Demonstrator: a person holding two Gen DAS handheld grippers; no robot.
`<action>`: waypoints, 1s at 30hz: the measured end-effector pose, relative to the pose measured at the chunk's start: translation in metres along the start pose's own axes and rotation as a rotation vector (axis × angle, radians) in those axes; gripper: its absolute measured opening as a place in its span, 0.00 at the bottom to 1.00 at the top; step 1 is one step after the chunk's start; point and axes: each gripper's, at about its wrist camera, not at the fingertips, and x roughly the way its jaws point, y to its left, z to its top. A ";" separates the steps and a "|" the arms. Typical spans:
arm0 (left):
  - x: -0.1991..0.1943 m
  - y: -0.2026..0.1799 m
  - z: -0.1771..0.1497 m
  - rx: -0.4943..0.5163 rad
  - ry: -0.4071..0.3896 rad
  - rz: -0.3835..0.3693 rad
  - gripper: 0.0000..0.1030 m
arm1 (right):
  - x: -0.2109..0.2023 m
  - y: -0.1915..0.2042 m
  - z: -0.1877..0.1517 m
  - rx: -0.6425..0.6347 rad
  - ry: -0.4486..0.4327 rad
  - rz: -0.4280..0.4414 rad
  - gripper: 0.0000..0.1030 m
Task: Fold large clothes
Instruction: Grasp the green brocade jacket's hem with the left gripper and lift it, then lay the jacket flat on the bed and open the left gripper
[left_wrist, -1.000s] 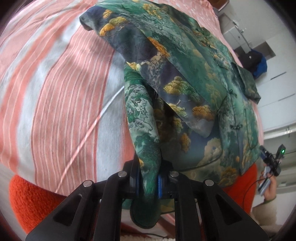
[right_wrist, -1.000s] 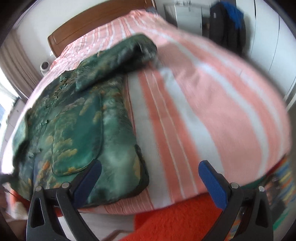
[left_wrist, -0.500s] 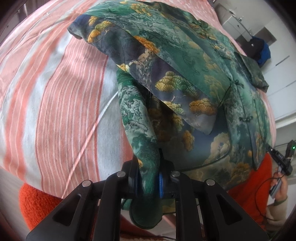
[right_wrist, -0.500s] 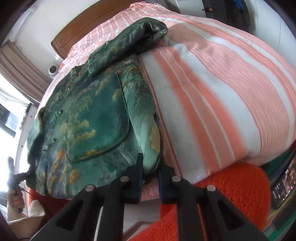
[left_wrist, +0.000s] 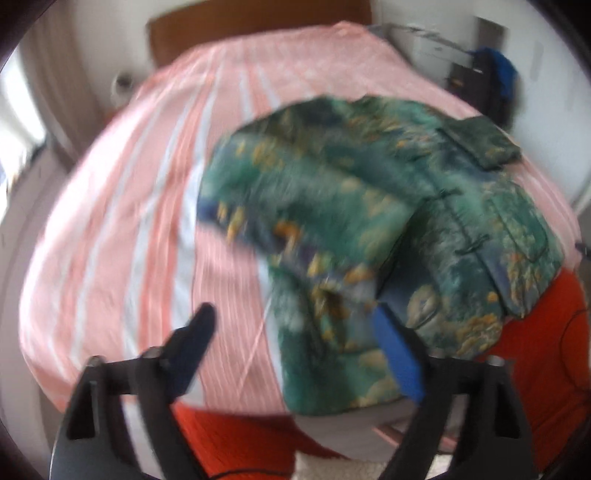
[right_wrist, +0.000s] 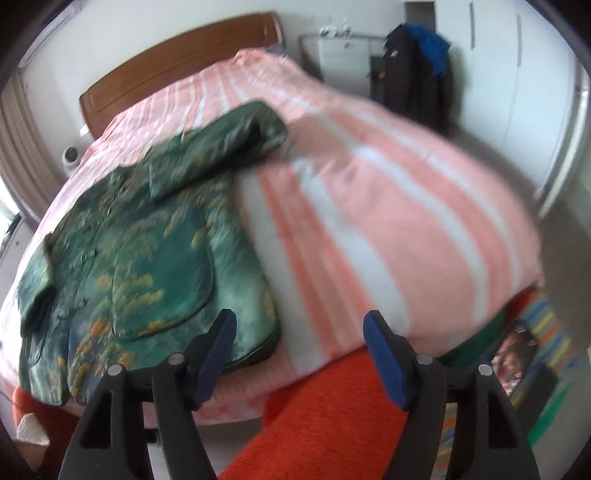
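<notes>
A green jacket with a gold and blue landscape print (left_wrist: 369, 206) lies on the striped bed, one sleeve folded across its chest (right_wrist: 218, 147). In the blurred left wrist view my left gripper (left_wrist: 295, 321) hovers above the jacket's near edge. Its jaws are opening wide, and a fold of the cloth lies loose below and between them, untouched by the pads. My right gripper (right_wrist: 300, 325) is over the foot edge of the bed beside the jacket's lower corner (right_wrist: 258, 332). Its jaws are opening too, with only bedspread between them.
The bed has a pink and white striped cover (right_wrist: 388, 206) and a wooden headboard (right_wrist: 177, 70). Orange fabric (right_wrist: 325, 413) hangs below the foot edge. A dark coat with a blue garment (right_wrist: 421, 62) hangs at the back right, next to a white cabinet (right_wrist: 343, 48).
My left gripper has let go of the jacket's fold, opened wide and risen away from it. The right gripper shut at the jacket's corner, then opened and drew back.
</notes>
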 end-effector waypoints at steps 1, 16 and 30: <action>-0.001 -0.013 0.008 0.076 -0.025 -0.007 0.97 | -0.003 0.002 0.003 0.005 -0.011 0.004 0.70; 0.095 0.032 0.071 -0.055 0.052 -0.077 0.12 | -0.049 0.080 -0.017 -0.204 -0.107 0.159 0.70; 0.004 0.407 -0.080 -1.183 -0.038 0.582 0.80 | 0.003 0.118 0.086 -0.582 -0.164 0.067 0.87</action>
